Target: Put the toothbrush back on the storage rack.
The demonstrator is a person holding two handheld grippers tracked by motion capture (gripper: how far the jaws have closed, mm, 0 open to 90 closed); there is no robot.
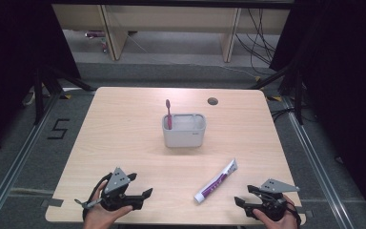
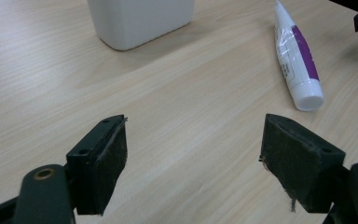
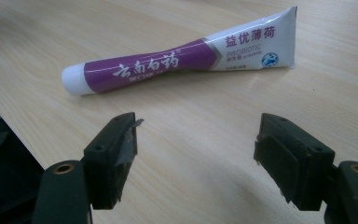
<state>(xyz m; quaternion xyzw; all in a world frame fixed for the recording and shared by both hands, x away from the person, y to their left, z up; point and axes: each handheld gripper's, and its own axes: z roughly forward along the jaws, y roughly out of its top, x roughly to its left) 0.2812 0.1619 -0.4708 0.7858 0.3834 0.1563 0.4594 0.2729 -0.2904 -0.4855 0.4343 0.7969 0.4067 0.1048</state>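
Both hand-held grippers, left [image 1: 140, 185] and right [image 1: 244, 194], gape empty; the toothpaste tube [image 1: 215, 182], lying flat at the right one's 11 o'clock, may skid if pinched off-centre.

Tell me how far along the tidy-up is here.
Done: the toothbrush stands in the grey holder. In hand: nothing; the left gripper and right gripper are both open. Left: the toothpaste tube lies on the table, nearest the right gripper.

Black tongs [image 1: 140, 196], grey triangular plates [image 1: 118, 178]
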